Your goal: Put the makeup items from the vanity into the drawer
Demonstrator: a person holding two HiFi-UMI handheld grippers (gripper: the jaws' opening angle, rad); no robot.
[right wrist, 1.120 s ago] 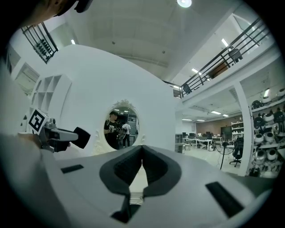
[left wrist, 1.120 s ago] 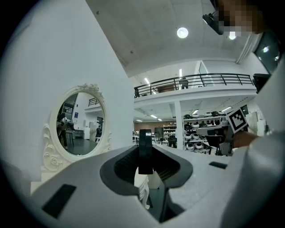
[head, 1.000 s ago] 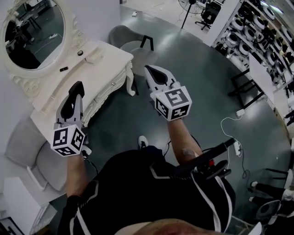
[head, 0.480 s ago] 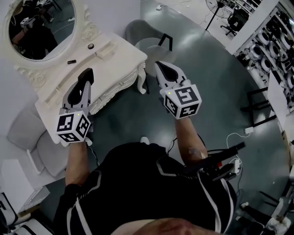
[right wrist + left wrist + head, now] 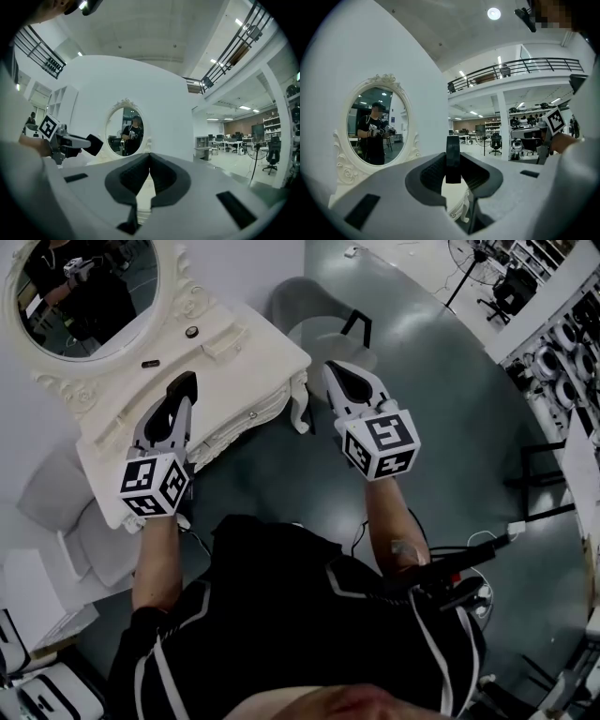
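The white vanity (image 5: 253,381) with its oval mirror (image 5: 89,287) stands at the upper left of the head view. On its top lie a small round dark item (image 5: 192,331), a short black stick (image 5: 150,363) and a flat white box (image 5: 223,343). The drawer fronts (image 5: 246,418) look closed. My left gripper (image 5: 180,388) hangs over the vanity's front part, jaws together, holding nothing. My right gripper (image 5: 339,373) is shut and empty over the floor just right of the vanity. In the gripper views the left gripper (image 5: 453,159) and right gripper (image 5: 150,161) point toward the mirror (image 5: 375,124).
A grey chair (image 5: 314,329) stands behind the vanity's right end. A grey upholstered seat (image 5: 56,512) sits to its left. Shelving (image 5: 572,343) lines the far right, and cables (image 5: 487,549) lie on the green floor near the person's feet.
The view has moved closer to the vanity, which now sits lower and further right. Both grippers stay shut and held out in front, the left now over the vanity top.
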